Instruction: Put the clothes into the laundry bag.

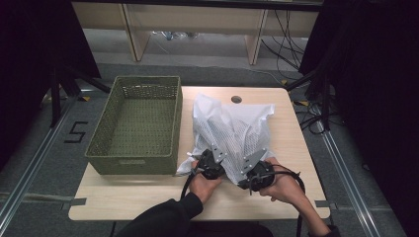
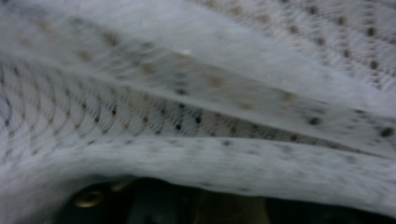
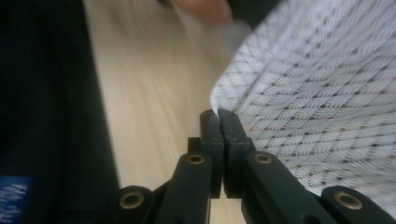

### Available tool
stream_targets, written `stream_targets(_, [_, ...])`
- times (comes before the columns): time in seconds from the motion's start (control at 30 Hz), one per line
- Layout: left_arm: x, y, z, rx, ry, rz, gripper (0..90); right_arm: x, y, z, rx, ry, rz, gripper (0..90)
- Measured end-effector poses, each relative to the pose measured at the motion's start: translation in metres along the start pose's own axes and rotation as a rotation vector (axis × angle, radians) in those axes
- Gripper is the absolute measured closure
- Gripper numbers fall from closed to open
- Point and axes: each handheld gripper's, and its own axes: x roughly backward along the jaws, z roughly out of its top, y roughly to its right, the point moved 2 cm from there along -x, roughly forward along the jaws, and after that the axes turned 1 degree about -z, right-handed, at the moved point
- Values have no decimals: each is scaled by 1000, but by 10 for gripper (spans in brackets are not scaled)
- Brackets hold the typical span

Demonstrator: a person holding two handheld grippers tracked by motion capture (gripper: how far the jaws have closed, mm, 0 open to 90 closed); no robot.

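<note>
A white mesh cloth [image 1: 230, 128] lies bunched on the wooden table [image 1: 148, 197], right of a green woven basket [image 1: 131, 160]. Both grippers sit at the cloth's near edge, each held in a hand. My right gripper [image 3: 218, 114] has its jaws pressed together on the cloth's [image 3: 317, 93] corner; in the high view it is the right gripper [image 1: 254, 170] at the lower right of the cloth. My left gripper [image 1: 213, 163] is at the cloth's lower left edge. Folds of the cloth [image 2: 196, 70] drape over its camera and hide its jaws.
The basket's inside looks empty, and it overhangs the table's left side. A round hole [image 1: 236, 99] is in the tabletop behind the cloth. Bare wood runs along the near edge. Dark curtains and stands flank the table. A fingertip [image 3: 205, 9] shows beyond the right jaws.
</note>
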Motion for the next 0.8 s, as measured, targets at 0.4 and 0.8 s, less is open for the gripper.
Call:
stream_targets(0.4, [63, 2, -26, -89, -103, -112, 472, -22, 19, -12, -24, -53, -95, 900])
stream_targets(0.8, [44, -3, -31, -129, -210, -197, 478, -19, 26, -12, -37, -29, -107, 900])
